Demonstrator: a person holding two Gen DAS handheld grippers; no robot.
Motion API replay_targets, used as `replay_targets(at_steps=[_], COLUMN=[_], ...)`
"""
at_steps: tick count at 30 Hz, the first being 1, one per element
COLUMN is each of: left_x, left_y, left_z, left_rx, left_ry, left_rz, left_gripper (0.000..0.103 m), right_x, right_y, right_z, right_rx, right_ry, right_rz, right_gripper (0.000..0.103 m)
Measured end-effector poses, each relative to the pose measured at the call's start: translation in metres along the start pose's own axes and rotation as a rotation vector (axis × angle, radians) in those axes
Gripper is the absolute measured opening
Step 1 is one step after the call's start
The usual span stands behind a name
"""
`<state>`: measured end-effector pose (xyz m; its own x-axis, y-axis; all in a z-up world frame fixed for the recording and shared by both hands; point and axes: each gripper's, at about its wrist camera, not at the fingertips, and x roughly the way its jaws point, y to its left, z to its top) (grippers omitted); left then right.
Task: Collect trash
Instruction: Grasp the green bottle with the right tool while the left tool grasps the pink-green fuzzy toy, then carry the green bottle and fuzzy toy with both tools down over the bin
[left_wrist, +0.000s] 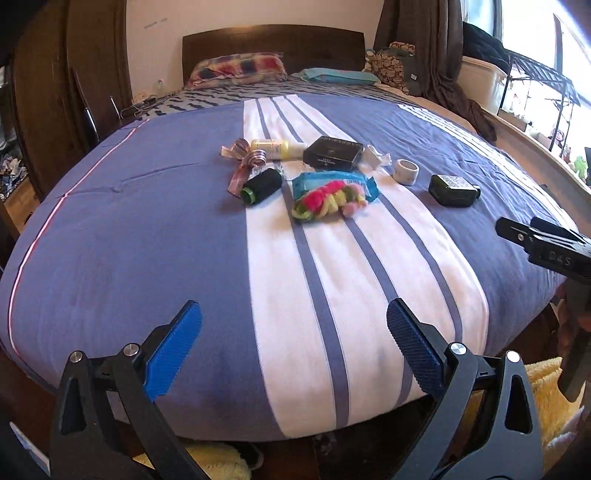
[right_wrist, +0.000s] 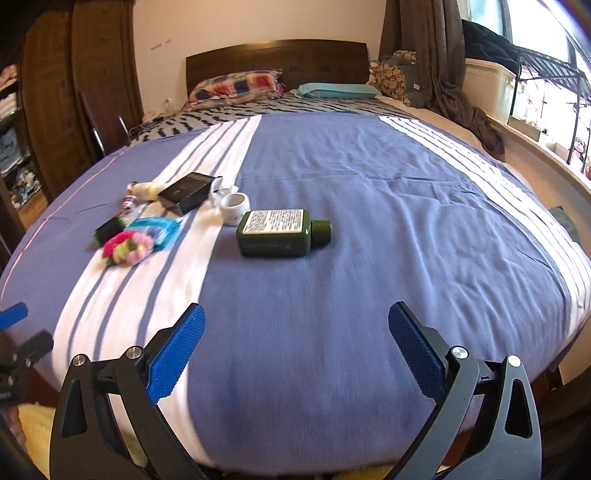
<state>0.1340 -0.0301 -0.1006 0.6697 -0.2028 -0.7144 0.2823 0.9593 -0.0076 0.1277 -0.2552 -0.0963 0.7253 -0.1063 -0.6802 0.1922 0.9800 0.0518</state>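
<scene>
Several small items lie in a cluster on the blue and white striped bedspread (left_wrist: 184, 240). A dark green bottle (right_wrist: 277, 233) lies on its side; it also shows in the left wrist view (left_wrist: 453, 190). Near it are a white ring-shaped roll (right_wrist: 234, 206), a black box (left_wrist: 332, 154), a cream bottle (left_wrist: 277, 148), a black spool (left_wrist: 261, 186), a ribbon (left_wrist: 243, 162), a blue wrapper (left_wrist: 334, 181) and a pink and yellow bundle (left_wrist: 327, 201). My left gripper (left_wrist: 293, 325) is open and empty over the bed's near edge. My right gripper (right_wrist: 297, 326) is open and empty, well short of the green bottle.
Pillows (left_wrist: 238, 68) and a dark headboard (left_wrist: 273, 40) are at the far end. Wooden wardrobes (left_wrist: 55, 92) stand on the left. A curtain (left_wrist: 432, 48), a white bin (left_wrist: 484, 83) and a windowsill rack (left_wrist: 539, 77) are on the right. Yellow fluffy fabric (left_wrist: 543, 398) lies below the bed.
</scene>
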Motion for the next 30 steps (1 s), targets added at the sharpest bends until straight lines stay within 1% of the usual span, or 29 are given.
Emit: replay_targets(at_steps=[6,10,13,16,22,23,25,27,28,30], left_x=[0.023,0.040,0.054,0.070,0.095,0.099,0.108,0.111,0.111,0.111], left_y=[-0.002,-0.003,-0.004,-0.009,-0.017,-0.018,-0.018,-0.017,-0.018,-0.019], left_z=[0.013,0.024,0.033,0.046,0.069,0.071,0.075,0.077,0.078,0.078], left_rx=[0.000,-0.018,-0.033,-0.036,-0.065,-0.066,-0.072,-0.070,-0.061,-0.049], left_ry=[0.026,0.042,0.057,0.067,0.078,0.081,0.094,0.092,0.089,0.085], left_rz=[-0.015,-0.039,-0.057,-0.059,-0.075,-0.066,-0.058,-0.051,-0.050,-0.045], left_gripper=[0.095,0.095,0.095,0.094,0.094,0.092,0.077,0.073,0.069,0.066], right_x=[0.045,0.063,0.074,0.081,0.089,0.090,0.089,0.089,0.089,0.088], right_y=[0.004,0.010,0.011,0.014,0.017,0.016,0.014,0.013,0.013,0.014], right_z=[0.018,0.029,0.038,0.046,0.049,0.049,0.049,0.049,0.049,0.048], right_rx=[0.029,0.019,0.028,0.028,0.014,0.015,0.018,0.018,0.019,0.017], right_ry=[0.045,0.059,0.066,0.075,0.072,0.069,0.060,0.049,0.045,0.038], right_rz=[0.003,-0.017,-0.025,-0.029,-0.023,-0.014,-0.004,-0.005,-0.001,0.002], right_gripper=[0.099,0.099,0.099,0.099,0.099,0.099,0.096,0.085,0.085,0.085])
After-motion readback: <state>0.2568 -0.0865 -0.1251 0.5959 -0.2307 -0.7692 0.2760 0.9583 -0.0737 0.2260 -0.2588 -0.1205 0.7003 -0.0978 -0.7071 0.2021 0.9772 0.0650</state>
